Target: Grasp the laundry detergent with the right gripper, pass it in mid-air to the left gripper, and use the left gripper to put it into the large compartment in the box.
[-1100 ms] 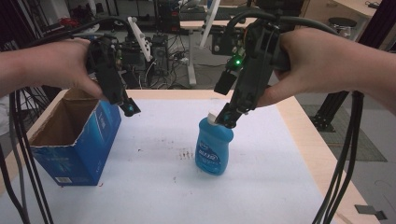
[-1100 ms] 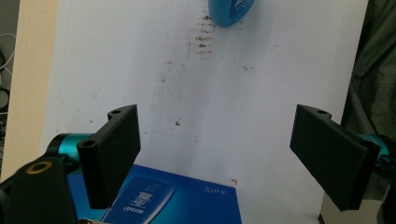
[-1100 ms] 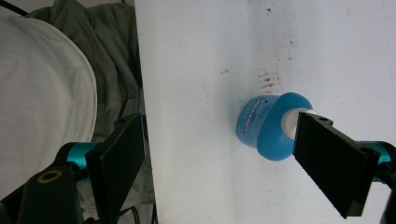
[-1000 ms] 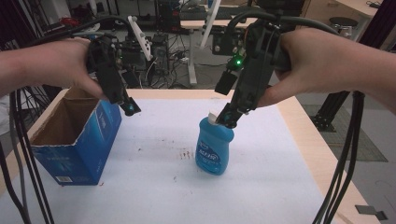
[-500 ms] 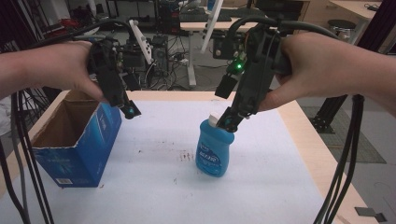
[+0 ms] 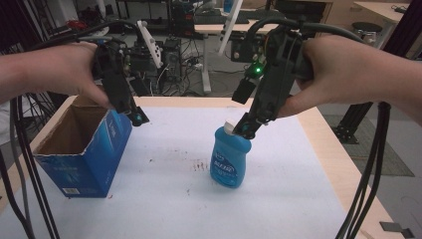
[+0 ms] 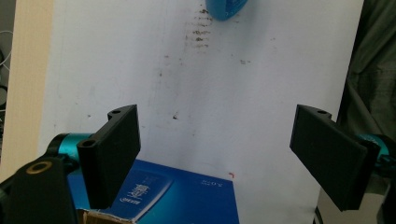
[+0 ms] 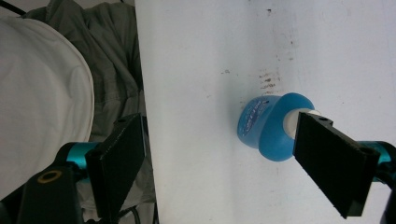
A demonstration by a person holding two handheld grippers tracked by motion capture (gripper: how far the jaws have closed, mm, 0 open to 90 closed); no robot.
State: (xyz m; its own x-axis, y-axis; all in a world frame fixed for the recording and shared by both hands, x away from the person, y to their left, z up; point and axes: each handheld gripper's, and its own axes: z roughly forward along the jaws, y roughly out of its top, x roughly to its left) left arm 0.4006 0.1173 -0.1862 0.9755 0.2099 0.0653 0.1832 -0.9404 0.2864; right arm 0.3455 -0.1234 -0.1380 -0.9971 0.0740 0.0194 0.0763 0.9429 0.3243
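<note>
Open table between box and bottle; passage free.

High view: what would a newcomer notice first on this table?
Probably the blue bottle, standing upright near the middle of the white table, with the right hand-held gripper open at its white cap. Next comes the open blue cardboard box at the left edge, where the left hand-held gripper hangs open above its far corner.

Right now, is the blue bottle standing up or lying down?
Standing up. The blue bottle rests on its base on the white table, white cap on top.
</note>
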